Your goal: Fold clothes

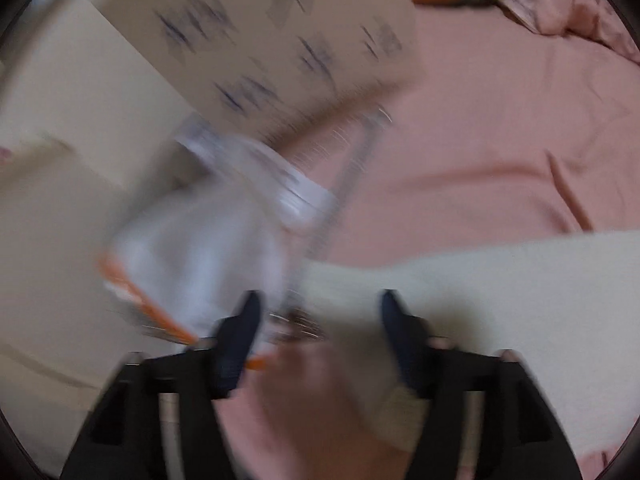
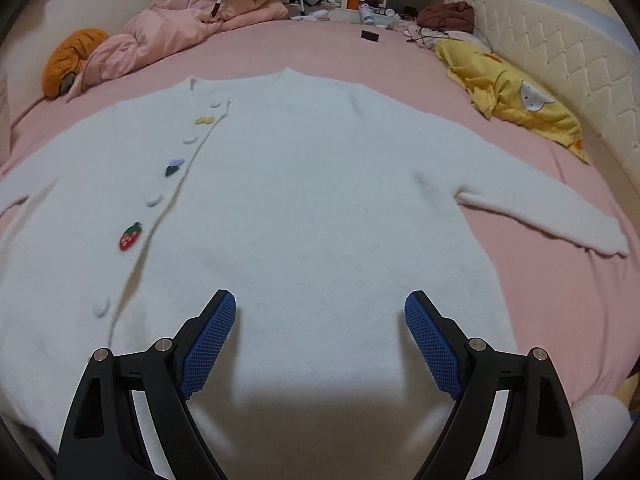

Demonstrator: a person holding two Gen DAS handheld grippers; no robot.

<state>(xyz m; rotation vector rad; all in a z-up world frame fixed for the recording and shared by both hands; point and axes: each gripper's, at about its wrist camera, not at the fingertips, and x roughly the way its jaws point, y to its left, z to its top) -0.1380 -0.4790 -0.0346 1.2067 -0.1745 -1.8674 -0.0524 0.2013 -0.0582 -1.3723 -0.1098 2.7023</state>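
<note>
- Left wrist view: heavy blur is seen throughout. The left tongs (image 1: 320,320) are held wide apart with nothing gripped between the fingers. A sleeve of the white cardigan (image 1: 500,280) is laid across the pink bed sheet (image 1: 500,120) at the right, reaching in towards the tongs. A printed cardboard box (image 1: 280,40) and a blurred white plastic bag (image 1: 208,248) are seen to the far left, beside the bed.
- Right wrist view: the right tongs (image 2: 320,332) are likewise spread wide and empty, poised over the near hem of the cardigan (image 2: 304,184), which is spread flat, buttoned side up, sleeves out to left and right. A yellow garment (image 2: 516,96) is seen at the far right and a pink quilt (image 2: 168,28) at the far left.
- Risks, as judged: with the left view so blurred, the sleeve could be missed, or the sheet pinched with it. The fluffy knit could slip or bunch if only its top layer is caught, leaving a crooked fold.
</note>
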